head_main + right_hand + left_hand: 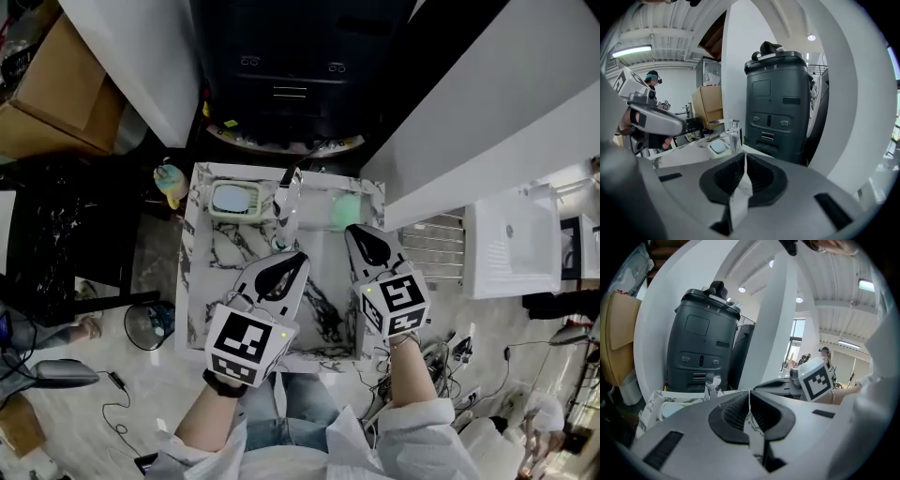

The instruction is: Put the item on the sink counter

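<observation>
L gripper (298,255) & R gripper (354,231): both jaws pressed together, empty. Best spread 1 before reaching; set item on white black-veined marble sink counter (200,274), clear of chrome faucet (286,202).

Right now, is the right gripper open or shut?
Shut: on the right gripper the jaw tips meet, nothing held between them.
</observation>
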### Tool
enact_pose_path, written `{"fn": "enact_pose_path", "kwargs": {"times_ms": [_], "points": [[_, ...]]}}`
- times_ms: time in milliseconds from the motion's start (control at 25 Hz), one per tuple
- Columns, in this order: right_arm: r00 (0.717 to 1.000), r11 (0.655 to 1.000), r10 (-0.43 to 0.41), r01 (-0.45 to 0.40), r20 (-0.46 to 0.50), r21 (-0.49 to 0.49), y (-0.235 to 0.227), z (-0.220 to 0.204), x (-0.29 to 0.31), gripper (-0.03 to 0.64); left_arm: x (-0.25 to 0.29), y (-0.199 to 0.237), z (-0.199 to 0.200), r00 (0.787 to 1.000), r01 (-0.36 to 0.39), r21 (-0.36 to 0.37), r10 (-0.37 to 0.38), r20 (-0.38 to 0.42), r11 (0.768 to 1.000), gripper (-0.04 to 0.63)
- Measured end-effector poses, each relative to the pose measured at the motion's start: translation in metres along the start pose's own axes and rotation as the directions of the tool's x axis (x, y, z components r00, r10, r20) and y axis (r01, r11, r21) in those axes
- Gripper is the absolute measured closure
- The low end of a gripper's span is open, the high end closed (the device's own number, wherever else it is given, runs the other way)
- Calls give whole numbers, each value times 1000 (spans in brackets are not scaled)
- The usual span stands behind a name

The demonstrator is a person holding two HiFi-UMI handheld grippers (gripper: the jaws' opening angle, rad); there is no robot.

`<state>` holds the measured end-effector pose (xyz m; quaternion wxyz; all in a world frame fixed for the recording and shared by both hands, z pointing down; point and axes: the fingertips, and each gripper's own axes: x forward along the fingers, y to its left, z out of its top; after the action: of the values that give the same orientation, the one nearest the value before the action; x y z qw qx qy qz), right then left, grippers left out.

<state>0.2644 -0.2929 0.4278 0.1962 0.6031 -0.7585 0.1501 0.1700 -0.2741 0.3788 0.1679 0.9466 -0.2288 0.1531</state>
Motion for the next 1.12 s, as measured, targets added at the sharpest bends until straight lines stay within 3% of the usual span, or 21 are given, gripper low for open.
{"fn": "enact_pose_path", "kwargs": {"times_ms": [280,560,720,920,1120], "points": [[996,997,17,-23,-88,-71,-9,-35,28,588,13,3,-28,999,-8,-35,6,-42,999,572],[981,981,39,-73,-189,-178,-13,-58,46,467,14,4,-36,999,-24,-59,21,-50,998,572],[966,956,41,-113,-255,-271,-13,-71,58,400,13,4,-41,998,-33,-69,29,-56,997,572],[945,900,13,-153,-328,-407,-16,-83,72,346,11,5,-43,998,-39,-73,35,-57,997,572],[928,868,-24,-165,-372,-468,-26,-85,85,304,8,5,-39,998,-39,-74,35,-46,997,572]]}}
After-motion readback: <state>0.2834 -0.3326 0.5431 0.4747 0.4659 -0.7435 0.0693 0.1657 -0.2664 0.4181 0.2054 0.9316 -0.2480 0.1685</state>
